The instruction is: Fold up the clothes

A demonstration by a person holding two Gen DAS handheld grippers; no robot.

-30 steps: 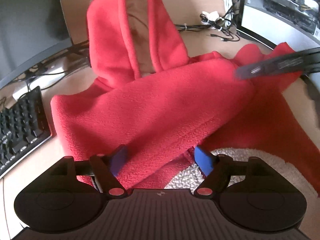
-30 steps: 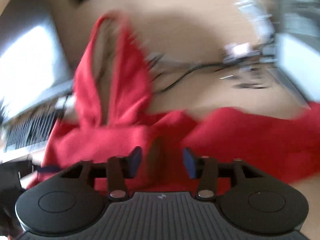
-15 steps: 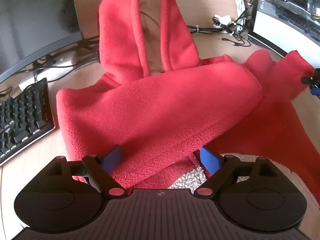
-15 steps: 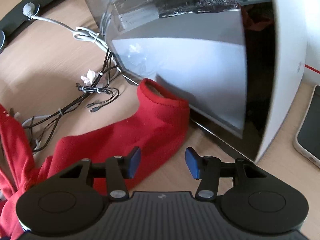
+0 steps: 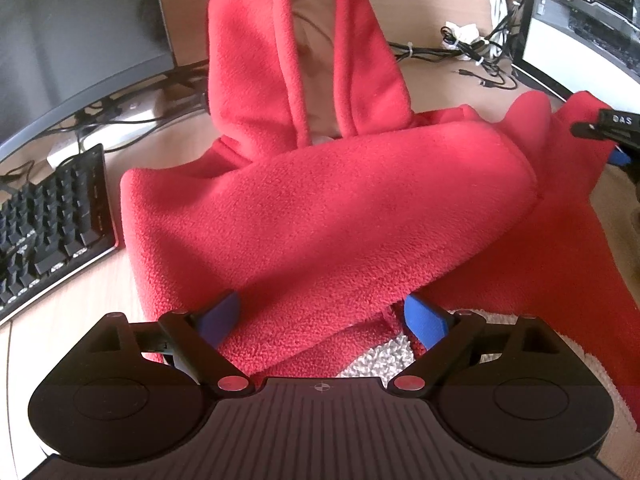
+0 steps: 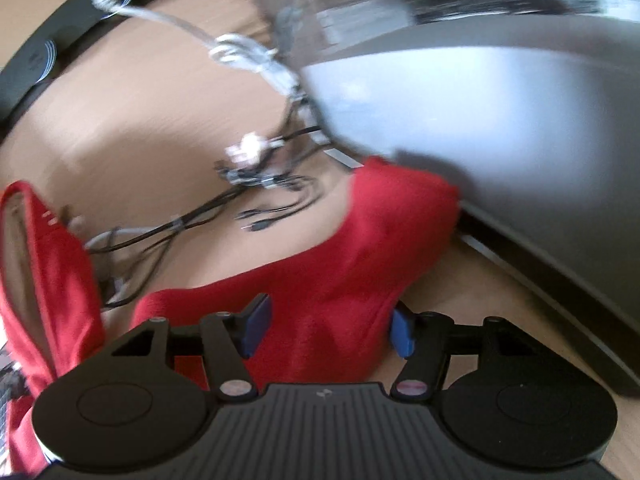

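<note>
Between right gripper (image 6: 326, 330) fingers: red sleeve (image 6: 360, 264)

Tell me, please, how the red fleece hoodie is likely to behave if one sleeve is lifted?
The red fleece hoodie looks soft and floppy: its sleeve already drapes limply, so it would probably sag. The fuzzy pile suggests decent grip, not slipperiness. It could drag the cables nearby.

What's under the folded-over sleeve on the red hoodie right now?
Under the folded sleeve lies the red hoodie body, with pale fleecy lining peeking out at the near edge. The desk beneath is covered, so anything lying there can't be seen.
</note>
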